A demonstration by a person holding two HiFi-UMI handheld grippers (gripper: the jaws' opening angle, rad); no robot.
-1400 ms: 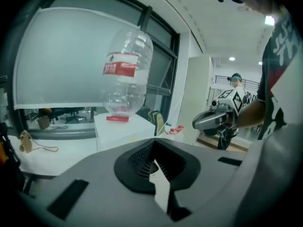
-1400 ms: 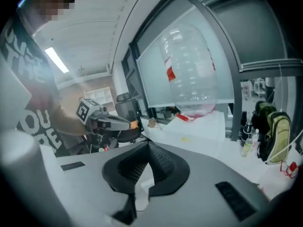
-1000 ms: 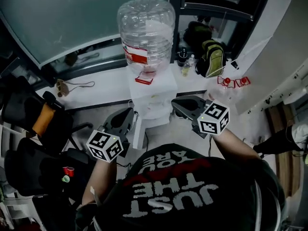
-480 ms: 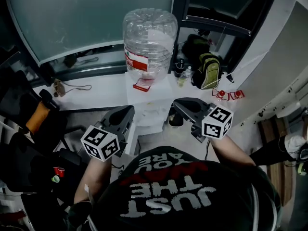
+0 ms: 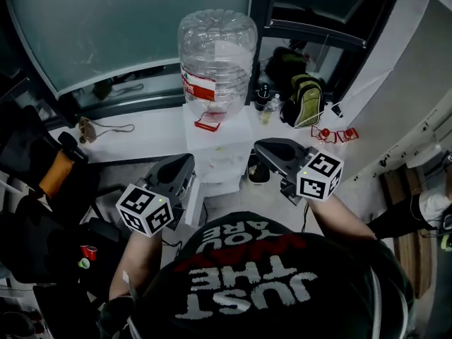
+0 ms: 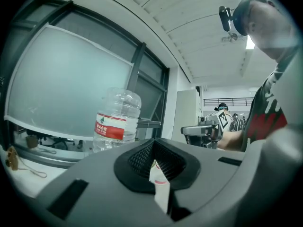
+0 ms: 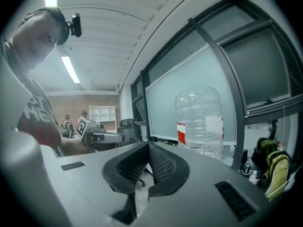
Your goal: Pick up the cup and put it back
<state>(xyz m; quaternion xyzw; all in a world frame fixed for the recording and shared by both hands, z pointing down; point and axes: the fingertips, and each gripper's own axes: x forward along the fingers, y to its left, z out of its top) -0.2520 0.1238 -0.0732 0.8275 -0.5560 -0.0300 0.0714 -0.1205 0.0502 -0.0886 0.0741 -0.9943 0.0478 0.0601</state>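
We hold the left gripper (image 5: 185, 165) and right gripper (image 5: 261, 147) closed, empty, before the water dispenser (image 5: 220, 138); no cup is visible, so the step is unclear.

A clear water bottle (image 5: 215, 58) with a red-and-white label is seen on a white dispenser (image 5: 220, 147), backed by a frosted pale grey-green panel (image 5: 127, 27) in dark frames. The left gripper (image 5: 185, 164) and right gripper (image 5: 263, 148) are finished in grey with black cross-hatched pads (image 6: 142, 157), and the left cube (image 5: 145, 210) and right cube (image 5: 319, 175) are patterned with black squares on white. A black shirt (image 5: 261, 281) is printed with white and red letters, a backpack (image 5: 305, 101) is coloured yellow-green and black, and small red items (image 5: 335, 134) are set against the white counter (image 5: 152, 133).
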